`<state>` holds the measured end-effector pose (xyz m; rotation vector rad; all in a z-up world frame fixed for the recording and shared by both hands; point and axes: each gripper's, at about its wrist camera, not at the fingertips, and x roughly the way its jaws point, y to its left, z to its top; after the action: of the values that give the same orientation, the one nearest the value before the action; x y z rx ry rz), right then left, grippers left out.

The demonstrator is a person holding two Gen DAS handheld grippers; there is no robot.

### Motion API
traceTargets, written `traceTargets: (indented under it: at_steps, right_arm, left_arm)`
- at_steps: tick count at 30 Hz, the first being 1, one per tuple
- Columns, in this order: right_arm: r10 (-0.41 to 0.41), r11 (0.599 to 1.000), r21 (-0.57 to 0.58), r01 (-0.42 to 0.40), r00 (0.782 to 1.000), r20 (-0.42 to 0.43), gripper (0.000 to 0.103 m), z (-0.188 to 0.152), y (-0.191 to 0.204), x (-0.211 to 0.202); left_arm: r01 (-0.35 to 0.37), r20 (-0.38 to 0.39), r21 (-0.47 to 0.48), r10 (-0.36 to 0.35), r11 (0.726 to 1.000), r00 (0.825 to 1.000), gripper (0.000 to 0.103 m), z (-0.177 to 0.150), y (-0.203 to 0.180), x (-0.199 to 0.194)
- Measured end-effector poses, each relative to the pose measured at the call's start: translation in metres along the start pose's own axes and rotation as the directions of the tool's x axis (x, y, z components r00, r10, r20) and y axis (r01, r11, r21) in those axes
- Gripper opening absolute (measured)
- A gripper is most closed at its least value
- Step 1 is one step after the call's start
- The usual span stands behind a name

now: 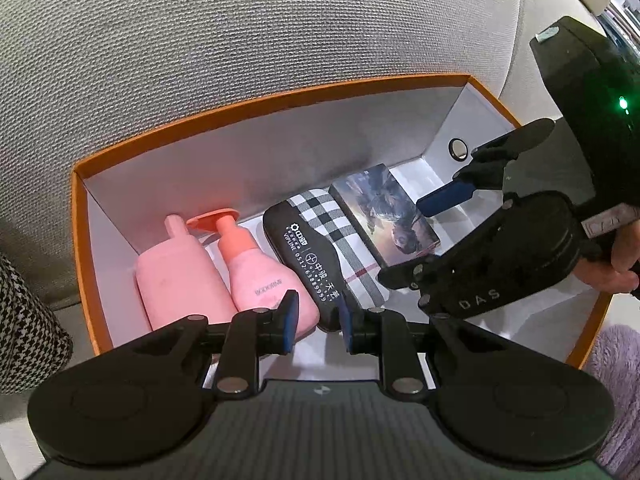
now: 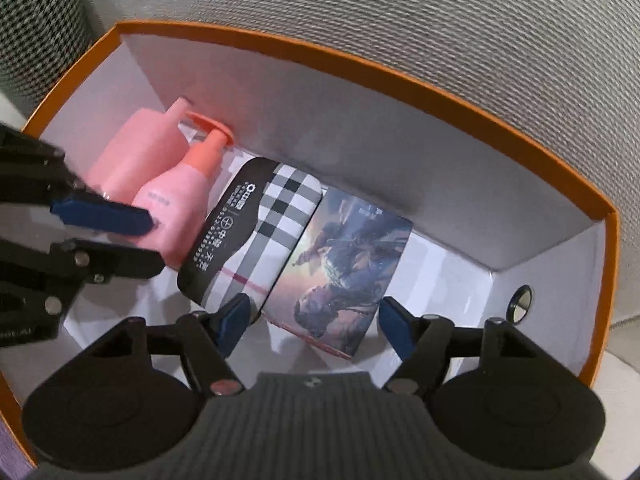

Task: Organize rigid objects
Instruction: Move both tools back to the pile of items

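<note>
An orange box with white inside holds four things side by side: a pink flat bottle, a pink pump bottle, a black and plaid case and a picture-printed box. My left gripper hovers open and empty over the near ends of the pump bottle and the plaid case. My right gripper is open and empty, its blue pads either side of the near end of the picture box.
The box rests on a grey woven cushion. A metal eyelet sits in the box's right wall. A houndstooth fabric lies at the left and a purple fluffy fabric at the right.
</note>
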<state>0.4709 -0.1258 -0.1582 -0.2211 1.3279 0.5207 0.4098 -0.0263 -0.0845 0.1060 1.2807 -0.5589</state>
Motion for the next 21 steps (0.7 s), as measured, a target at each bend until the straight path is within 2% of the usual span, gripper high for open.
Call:
traceTargets:
  at_steps: [4,8,12,16,21]
  right_arm:
    - [-0.004,1.0,0.006,0.003,1.0,0.008,0.072,-0.004,-0.001,-0.001]
    - [-0.01,1.0,-0.001,0.01,0.999,0.047,0.072,-0.012,0.0,-0.03]
    - [-0.005,1.0,0.002,0.005,0.993,0.115,0.072,-0.026,0.012,-0.066]
    - [-0.001,1.0,0.025,-0.004,0.976,0.216,0.071,-0.052,0.029,-0.104]
    - [-0.003,0.996,0.084,-0.025,0.946,0.324,0.071,-0.094,0.046,-0.139]
  left_arm:
    - [-0.011,-0.003,0.003,0.011,1.0,1.0,0.025,-0.001,-0.003,-0.004]
    - [-0.007,0.013,0.008,0.007,1.0,1.0,0.025,-0.006,-0.007,-0.014]
    - [0.018,0.072,0.006,-0.018,1.0,0.997,0.025,-0.018,-0.018,-0.038]
    - [0.035,0.154,0.018,-0.038,0.999,0.987,0.026,-0.036,-0.036,-0.071]
    - [0.06,0.247,0.027,-0.065,0.998,0.967,0.031,-0.07,-0.061,-0.11]
